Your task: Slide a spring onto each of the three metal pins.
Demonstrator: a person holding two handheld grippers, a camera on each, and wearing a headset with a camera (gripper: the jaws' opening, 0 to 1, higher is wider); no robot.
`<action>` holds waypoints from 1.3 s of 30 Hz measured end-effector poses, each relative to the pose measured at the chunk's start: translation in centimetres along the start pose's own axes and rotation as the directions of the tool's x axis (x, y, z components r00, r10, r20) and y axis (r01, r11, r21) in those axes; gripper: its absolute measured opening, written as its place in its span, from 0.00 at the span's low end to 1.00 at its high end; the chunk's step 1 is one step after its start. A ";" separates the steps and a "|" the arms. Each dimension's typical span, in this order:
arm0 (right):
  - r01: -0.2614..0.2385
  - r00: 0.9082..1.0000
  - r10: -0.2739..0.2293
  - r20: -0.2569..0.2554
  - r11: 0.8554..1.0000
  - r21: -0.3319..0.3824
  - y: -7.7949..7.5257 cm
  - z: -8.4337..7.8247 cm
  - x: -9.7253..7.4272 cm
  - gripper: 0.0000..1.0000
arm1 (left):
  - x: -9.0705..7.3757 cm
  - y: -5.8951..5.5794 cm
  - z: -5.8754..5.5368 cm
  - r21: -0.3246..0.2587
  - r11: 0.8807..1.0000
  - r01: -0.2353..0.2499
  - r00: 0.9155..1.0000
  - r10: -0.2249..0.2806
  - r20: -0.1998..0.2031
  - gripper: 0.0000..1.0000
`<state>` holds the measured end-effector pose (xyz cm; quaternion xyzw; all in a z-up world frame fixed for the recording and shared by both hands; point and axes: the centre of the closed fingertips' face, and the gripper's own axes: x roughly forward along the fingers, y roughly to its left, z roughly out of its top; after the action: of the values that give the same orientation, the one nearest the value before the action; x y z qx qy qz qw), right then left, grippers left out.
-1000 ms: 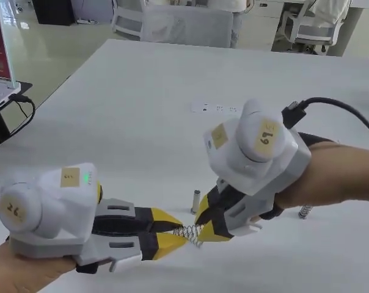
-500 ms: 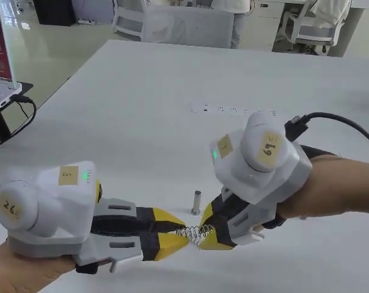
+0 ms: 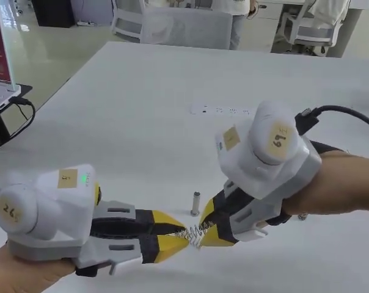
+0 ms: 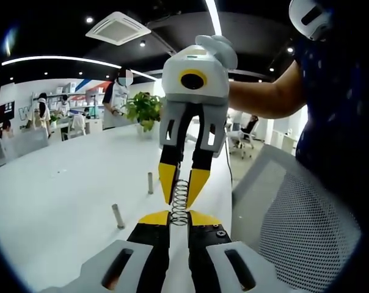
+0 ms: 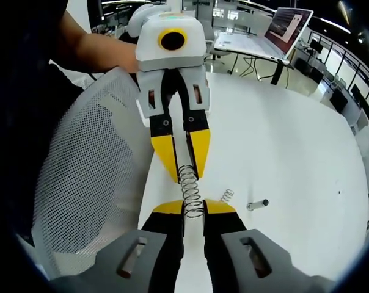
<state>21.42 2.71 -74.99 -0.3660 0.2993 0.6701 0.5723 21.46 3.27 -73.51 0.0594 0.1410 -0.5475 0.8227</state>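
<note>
A small steel spring (image 3: 195, 232) hangs just above the white table (image 3: 129, 122), stretched between two yellow-tipped grippers. My left gripper (image 3: 179, 237) is shut on its left end and my right gripper (image 3: 206, 232) is shut on its right end. The left gripper view has my own jaws (image 4: 178, 217) pinching the spring (image 4: 179, 198), with the right gripper (image 4: 184, 183) opposite. One metal pin (image 3: 196, 202) stands upright just behind the spring. Two pins (image 4: 150, 182) (image 4: 118, 216) stand on the table to the left. A loose spring (image 5: 226, 195) and a pin (image 5: 256, 204) lie beyond my right gripper (image 5: 193, 208).
A white power strip (image 3: 224, 110) lies mid-table, farther back. A laptop (image 5: 264, 36) sits on a side stand to the left. A grey mesh chair (image 4: 294, 207) is close behind the grippers at the table's near edge. People stand at far desks.
My right gripper has drifted slightly right and tilted, still holding the spring's end. The left gripper has barely moved. The spring stays stretched between them.
</note>
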 end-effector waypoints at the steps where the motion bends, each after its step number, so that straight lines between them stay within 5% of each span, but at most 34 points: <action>1: 0.000 1.000 0.000 0.000 1.000 -0.002 0.0 0.1 -0.1 0.08 | 0.0 0.0 0.0 0.001 1.000 0.000 1.000 0.000 0.001 0.03; 14: -0.024 0.999 0.024 0.022 1.000 0.004 0.6 2.3 -0.7 0.08 | 0.1 -0.1 0.0 0.003 1.000 0.005 1.000 -0.005 0.004 0.03; 39: -0.033 0.999 0.033 -0.008 0.999 -0.009 0.7 2.2 -0.6 0.08 | 0.2 -0.2 -0.2 -0.001 1.000 0.007 1.000 -0.007 -0.002 0.03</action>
<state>20.49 4.05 -73.33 -0.3662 0.3045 0.6795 0.5581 21.36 3.03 -73.72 0.0591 0.1422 -0.5501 0.8208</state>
